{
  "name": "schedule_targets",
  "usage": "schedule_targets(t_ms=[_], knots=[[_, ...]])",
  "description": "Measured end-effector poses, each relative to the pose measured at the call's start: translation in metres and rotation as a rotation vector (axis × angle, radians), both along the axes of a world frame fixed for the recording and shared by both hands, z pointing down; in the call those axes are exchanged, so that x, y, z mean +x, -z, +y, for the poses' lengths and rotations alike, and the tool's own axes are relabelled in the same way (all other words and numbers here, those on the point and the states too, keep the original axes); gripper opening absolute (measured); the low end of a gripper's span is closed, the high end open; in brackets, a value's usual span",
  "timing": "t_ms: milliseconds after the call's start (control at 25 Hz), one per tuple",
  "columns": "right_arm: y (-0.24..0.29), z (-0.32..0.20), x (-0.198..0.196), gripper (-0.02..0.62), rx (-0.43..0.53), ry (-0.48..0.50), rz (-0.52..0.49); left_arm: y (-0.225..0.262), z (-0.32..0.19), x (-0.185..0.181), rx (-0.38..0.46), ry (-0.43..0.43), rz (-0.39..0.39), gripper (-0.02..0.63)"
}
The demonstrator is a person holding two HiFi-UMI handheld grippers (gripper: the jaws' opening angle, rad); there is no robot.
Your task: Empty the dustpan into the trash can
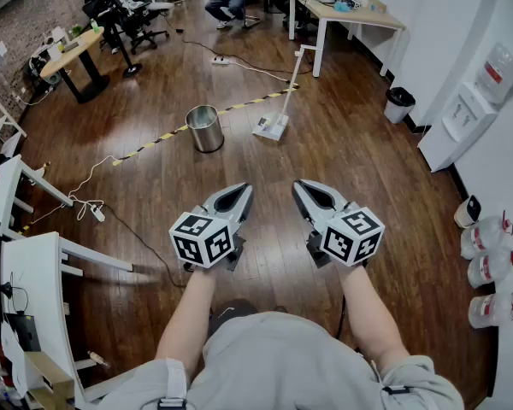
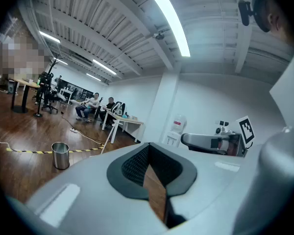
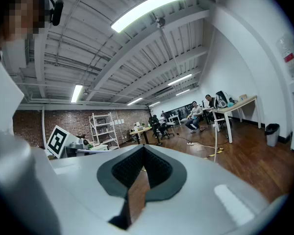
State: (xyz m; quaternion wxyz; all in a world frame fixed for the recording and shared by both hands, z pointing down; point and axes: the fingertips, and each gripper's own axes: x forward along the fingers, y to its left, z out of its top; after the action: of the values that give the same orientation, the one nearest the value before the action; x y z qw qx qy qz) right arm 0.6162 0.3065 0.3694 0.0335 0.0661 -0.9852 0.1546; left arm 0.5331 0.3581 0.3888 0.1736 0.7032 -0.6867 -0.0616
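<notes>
Wood floor (image 1: pixel 350 152) all round. The steel trash can (image 1: pixel 205 128) stands upright in the open, just beside a yellow-black tape strip (image 1: pixel 154 143) stuck on the boards. The white long-handled dustpan (image 1: pixel 272 126) sits on the floor right of the can, near it but not touching, with its handle leaning up and away. Both are well ahead of the person.

The left hand-held gripper (image 1: pixel 244 186) has its jaws together with nothing between them, and its own view shows only floor through the gap behind the tips. The right hand-held gripper (image 1: pixel 297 183) is the same, jaws closed and empty. Both are held side by side, roughly level, in front of the person's body and well apart from the dustpan.

A small black bin (image 1: pixel 399 105) stands by the right wall, and water jugs (image 1: pixel 487 267) are lined up further along it.
</notes>
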Motion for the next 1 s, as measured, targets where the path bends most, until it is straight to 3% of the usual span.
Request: schedule_targets(t_ms=[200, 400, 1000], knots=[[0.004, -0.050, -0.020, 0.000, 0.011, -0.013, -0.011, -0.004, -0.043, -0.017, -0.009, -0.007, -0.008, 0.005], [0.000, -0.092, -0.066, 0.000, 0.022, -0.018, 0.003, -0.008, -0.083, -0.066, 0.002, -0.003, -0.015, 0.005], [-0.009, -0.247, -0.289, 0.000, 0.022, -0.128, 0.079, -0.010, -0.247, -0.289, -0.011, -0.128, 0.007, 0.005]])
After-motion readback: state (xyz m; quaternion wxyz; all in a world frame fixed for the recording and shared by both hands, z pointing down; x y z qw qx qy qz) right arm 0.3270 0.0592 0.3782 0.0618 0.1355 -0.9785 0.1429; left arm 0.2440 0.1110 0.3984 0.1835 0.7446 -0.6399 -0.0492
